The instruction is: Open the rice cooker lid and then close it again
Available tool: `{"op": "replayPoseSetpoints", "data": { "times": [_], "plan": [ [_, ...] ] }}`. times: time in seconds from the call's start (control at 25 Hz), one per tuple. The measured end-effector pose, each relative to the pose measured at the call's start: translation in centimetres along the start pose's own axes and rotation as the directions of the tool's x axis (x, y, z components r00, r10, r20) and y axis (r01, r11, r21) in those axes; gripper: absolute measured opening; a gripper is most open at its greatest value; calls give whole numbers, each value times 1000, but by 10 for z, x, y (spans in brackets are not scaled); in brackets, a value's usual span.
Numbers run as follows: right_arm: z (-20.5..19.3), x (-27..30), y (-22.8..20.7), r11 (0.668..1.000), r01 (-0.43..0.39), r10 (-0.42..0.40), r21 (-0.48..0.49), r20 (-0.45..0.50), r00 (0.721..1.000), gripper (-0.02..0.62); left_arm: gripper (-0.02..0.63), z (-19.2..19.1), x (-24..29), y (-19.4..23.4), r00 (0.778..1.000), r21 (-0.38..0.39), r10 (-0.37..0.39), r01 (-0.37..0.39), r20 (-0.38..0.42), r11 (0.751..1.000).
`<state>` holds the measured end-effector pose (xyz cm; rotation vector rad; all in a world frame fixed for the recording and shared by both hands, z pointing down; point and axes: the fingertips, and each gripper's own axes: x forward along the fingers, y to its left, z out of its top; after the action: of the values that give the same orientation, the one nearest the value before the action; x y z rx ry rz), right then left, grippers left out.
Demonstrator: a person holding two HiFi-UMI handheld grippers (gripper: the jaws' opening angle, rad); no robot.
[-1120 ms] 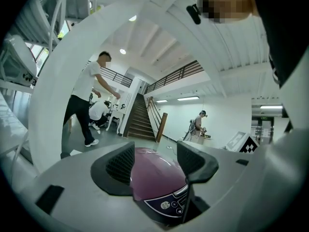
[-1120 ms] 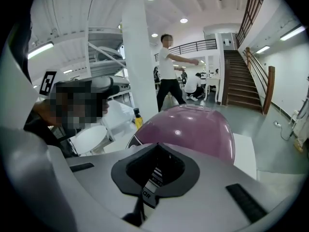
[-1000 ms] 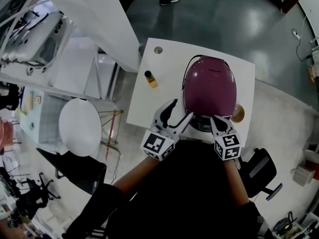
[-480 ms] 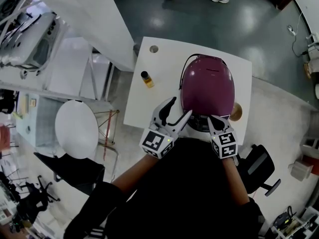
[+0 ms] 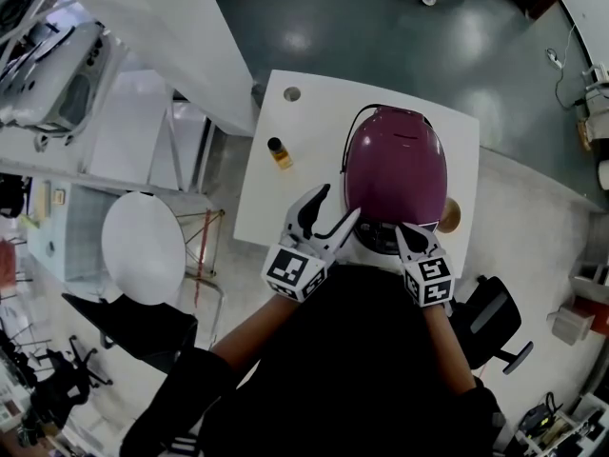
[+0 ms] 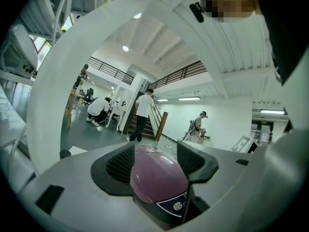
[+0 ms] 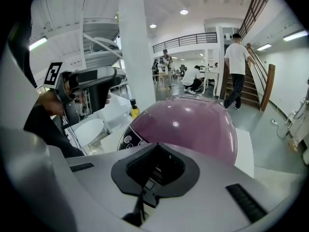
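The purple rice cooker [image 5: 395, 171] stands on the white table [image 5: 304, 131] with its lid down. My left gripper [image 5: 335, 208] is open at the cooker's front left, with the dome showing beyond its spread black pads [image 6: 118, 163]. My right gripper [image 5: 403, 229] is shut with nothing between its jaws. Its tip is at the cooker's front edge, above the dark control panel [image 5: 381, 238]; I cannot tell whether they touch. In the right gripper view the closed jaws [image 7: 153, 170] point at the glossy lid [image 7: 188, 124], and the left gripper [image 7: 91, 81] shows at the left.
A small bottle of yellow liquid [image 5: 279, 151] stands on the table left of the cooker. A brown round object [image 5: 450, 214] lies at the cooker's right. A round white stool [image 5: 143, 246] and a black chair [image 5: 490, 320] flank the table. People move in the hall behind.
Both grippers stay at the cooker's front in nearly the same places. The person's feet at the top of the head view have moved to the right.
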<state>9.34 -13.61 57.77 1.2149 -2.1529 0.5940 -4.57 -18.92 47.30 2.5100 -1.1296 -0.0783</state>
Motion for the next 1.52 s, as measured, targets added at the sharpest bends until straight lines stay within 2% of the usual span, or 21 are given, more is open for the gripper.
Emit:
{"op": "replayPoseSetpoints", "data": {
  "times": [0.28, 0.56, 1.08, 1.52],
  "plan": [
    [-1, 0, 0, 999, 22, -22, -24, 7, 1000, 0, 252, -2, 4, -2, 1000, -7, -10, 10, 4, 1000],
    [-1, -1, -1, 1000, 23, -23, -8, 6, 1000, 0, 252, -7, 2, -2, 1000, -8, -6, 6, -6, 1000],
    [2, -4, -2, 996, 94, -94, 1, 40, 995, 0, 252, -7, -5, 4, 1000, -5, 14, -14, -16, 1000],
    [0, -7, -1, 996, 90, -90, 9, 48, 995, 0, 252, -6, -3, 3, 1000, -2, 7, -8, -21, 1000]
  ]
}}
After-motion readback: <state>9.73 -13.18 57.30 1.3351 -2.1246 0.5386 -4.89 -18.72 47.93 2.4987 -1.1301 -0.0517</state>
